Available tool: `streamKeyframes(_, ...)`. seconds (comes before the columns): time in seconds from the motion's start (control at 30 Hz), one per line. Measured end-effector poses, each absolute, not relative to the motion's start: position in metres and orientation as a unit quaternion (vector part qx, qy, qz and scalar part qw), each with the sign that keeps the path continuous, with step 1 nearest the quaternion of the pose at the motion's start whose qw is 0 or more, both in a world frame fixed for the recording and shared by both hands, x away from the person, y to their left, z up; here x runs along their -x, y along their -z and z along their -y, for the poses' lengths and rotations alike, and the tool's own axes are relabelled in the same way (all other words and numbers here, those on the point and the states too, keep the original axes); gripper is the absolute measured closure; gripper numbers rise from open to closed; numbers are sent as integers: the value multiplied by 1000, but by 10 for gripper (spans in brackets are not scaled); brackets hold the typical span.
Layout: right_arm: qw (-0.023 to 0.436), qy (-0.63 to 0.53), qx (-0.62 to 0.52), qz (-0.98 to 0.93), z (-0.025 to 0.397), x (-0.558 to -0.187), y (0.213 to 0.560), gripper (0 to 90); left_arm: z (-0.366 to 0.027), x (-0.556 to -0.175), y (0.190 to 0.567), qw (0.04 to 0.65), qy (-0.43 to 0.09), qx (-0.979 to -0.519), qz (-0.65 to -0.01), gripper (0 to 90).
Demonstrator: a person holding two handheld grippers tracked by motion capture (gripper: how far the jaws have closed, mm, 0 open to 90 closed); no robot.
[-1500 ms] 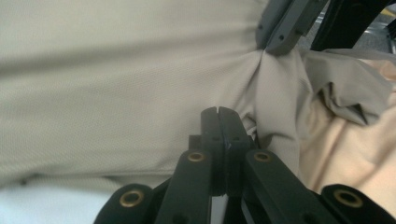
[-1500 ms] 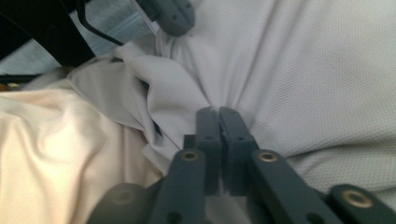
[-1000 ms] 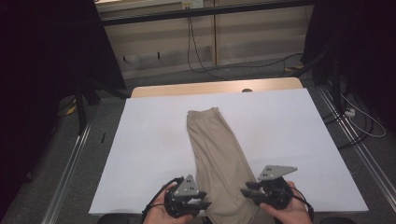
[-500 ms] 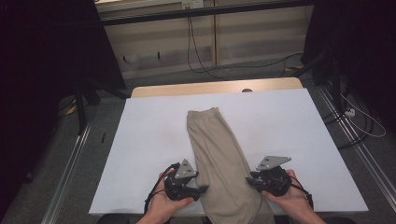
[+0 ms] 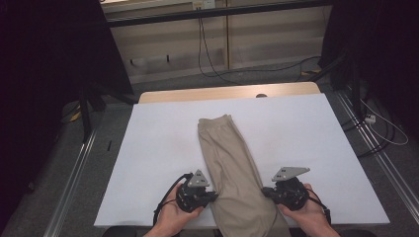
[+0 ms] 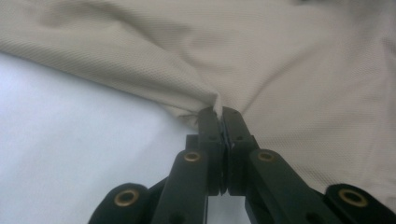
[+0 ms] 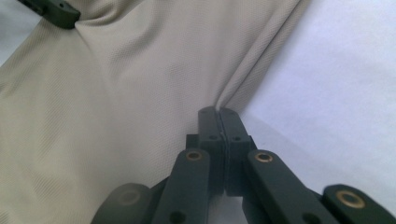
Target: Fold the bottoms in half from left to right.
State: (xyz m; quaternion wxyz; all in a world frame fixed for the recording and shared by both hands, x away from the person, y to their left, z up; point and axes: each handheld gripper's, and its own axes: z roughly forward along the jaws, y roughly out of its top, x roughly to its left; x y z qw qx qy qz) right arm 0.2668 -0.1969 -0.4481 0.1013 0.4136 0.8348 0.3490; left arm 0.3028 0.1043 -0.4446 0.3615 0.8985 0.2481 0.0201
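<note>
A beige folded garment (image 5: 232, 168) lies lengthwise down the middle of the white table cover (image 5: 148, 158), its near end hanging over the front edge. My left gripper (image 5: 213, 195) is at the cloth's left edge near the front, shut on a pinch of the beige fabric (image 6: 205, 100); its tips (image 6: 220, 112) meet with cloth gathered between them. My right gripper (image 5: 265, 191) is at the cloth's right edge, shut on a fold of the fabric (image 7: 233, 93), tips (image 7: 219, 112) together. The left gripper's black jaw end (image 7: 56, 14) shows at the top left of the right gripper view.
A wooden table edge (image 5: 227, 93) shows beyond the white cover. Cables (image 5: 212, 59) run over the floor at the back, and metal rails (image 5: 74, 168) flank the table on both sides. Dark frames stand at the far left and right.
Both hands have moved forward onto the table from its front edge, carrying the grippers with the cloth's edges. The garment's far end has stayed in place.
</note>
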Motion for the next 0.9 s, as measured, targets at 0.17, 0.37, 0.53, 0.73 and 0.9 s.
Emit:
streamKeyframes(0.17,93,-351,-412,-836,194,-254,446,897,-109,-296,442,355,-22,-903,-241,885)
streamKeyframes(0.37,79,-355,-400,-841,184,-235,446,897,-126,-287,438,348,-6,-906,-242,886)
streamKeyframes(0.53,65,-358,-386,-847,173,-220,446,897,-140,-277,436,349,1,-905,-244,885)
streamKeyframes(0.73,48,-372,-372,-849,167,-212,446,889,-150,-272,436,368,11,-893,-261,875)
streamKeyframes(0.9,64,-377,-384,-840,172,-225,445,641,-152,-278,438,375,-2,-886,-272,647)
